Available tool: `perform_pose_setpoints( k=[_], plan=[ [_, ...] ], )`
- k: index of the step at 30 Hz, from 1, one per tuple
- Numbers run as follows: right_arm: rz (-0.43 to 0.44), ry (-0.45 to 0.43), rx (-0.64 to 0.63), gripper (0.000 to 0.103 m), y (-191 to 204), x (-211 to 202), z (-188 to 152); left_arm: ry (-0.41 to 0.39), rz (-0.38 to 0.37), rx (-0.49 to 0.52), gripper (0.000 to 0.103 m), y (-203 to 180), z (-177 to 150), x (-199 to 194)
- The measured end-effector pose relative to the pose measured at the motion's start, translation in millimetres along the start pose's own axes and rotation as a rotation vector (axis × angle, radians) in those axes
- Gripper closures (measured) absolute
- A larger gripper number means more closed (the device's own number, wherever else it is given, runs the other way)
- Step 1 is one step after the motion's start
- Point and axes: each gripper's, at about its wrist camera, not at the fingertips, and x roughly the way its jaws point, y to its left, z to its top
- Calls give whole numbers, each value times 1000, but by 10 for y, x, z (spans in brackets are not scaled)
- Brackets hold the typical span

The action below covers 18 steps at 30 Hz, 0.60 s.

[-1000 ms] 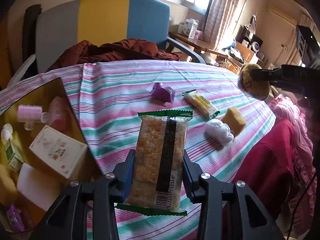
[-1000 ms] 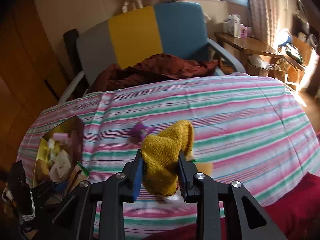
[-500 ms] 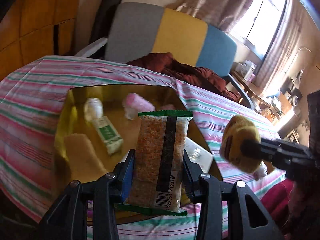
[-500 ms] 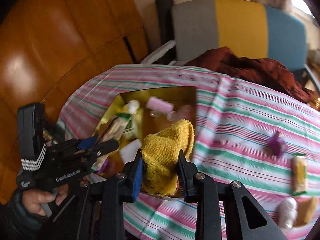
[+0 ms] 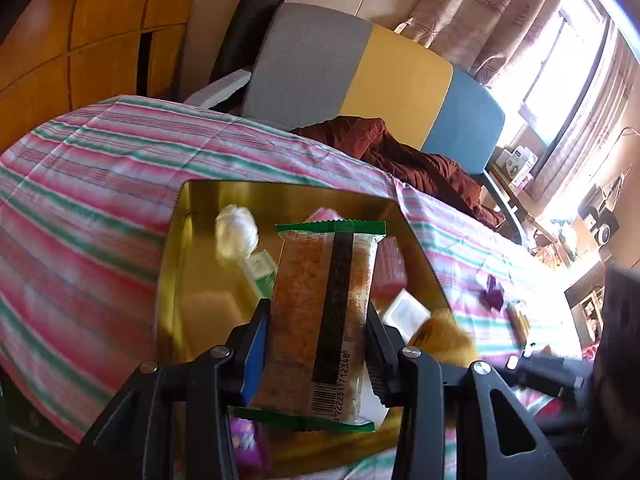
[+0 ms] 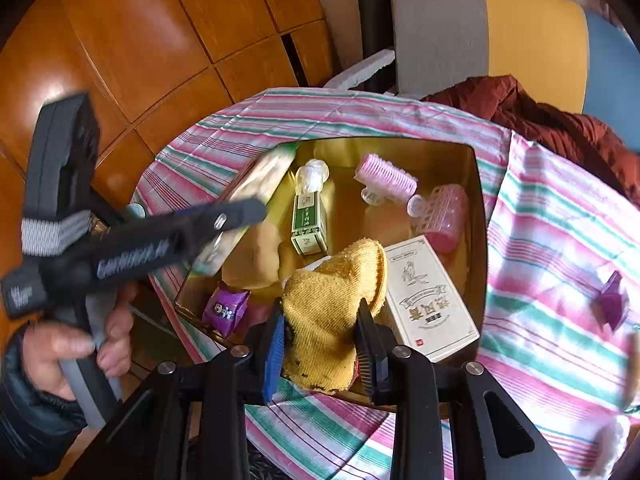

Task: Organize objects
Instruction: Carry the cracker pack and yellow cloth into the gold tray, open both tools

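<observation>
Gold-coloured tin box (image 6: 478,184) on the striped bench (image 6: 560,320) holds hair rollers (image 6: 386,178) and a white carton (image 6: 430,300). Left gripper (image 5: 316,344) clamps a snack packet (image 5: 320,320) above it; right gripper (image 6: 320,344) clamps a yellow cloth (image 6: 332,308) at its near edge. Recommended: lower each over free floor before releasing, one at a time, to avoid collision.

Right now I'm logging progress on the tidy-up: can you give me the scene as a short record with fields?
left hand-held gripper: shut on snack packet, over the tin
right hand-held gripper: shut on yellow cloth, over the tin
gold tin: holds two pink rollers, green bottle, white box, purple packet
tablecloth: purple item outside the tin
</observation>
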Motion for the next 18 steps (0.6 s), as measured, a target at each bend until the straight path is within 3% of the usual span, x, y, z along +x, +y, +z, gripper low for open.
perform_pose_setpoints(
  k=[2,3,7,9,13,18],
  plan=[
    [17,20,12,63,-9,63,-18,30,-12,-19,58,-27,90,122],
    [14,25,19,54,-17,94,-28,43,-27,-37,53,-36,125,176],
    [-6,38,31,44,-59,171,-79,55,-23,-63,49,-47,188,293],
    [-14,37,39,31,-91,163,-115,52,-24,-64,48,-45,157,289],
    [-32,20,44,22,-120,114,-178,44,21,-66,48,8,44,235],
    [-89,-19,24,3,-82,54,-231,2,104,-39,48,41,-145,93]
  ],
)
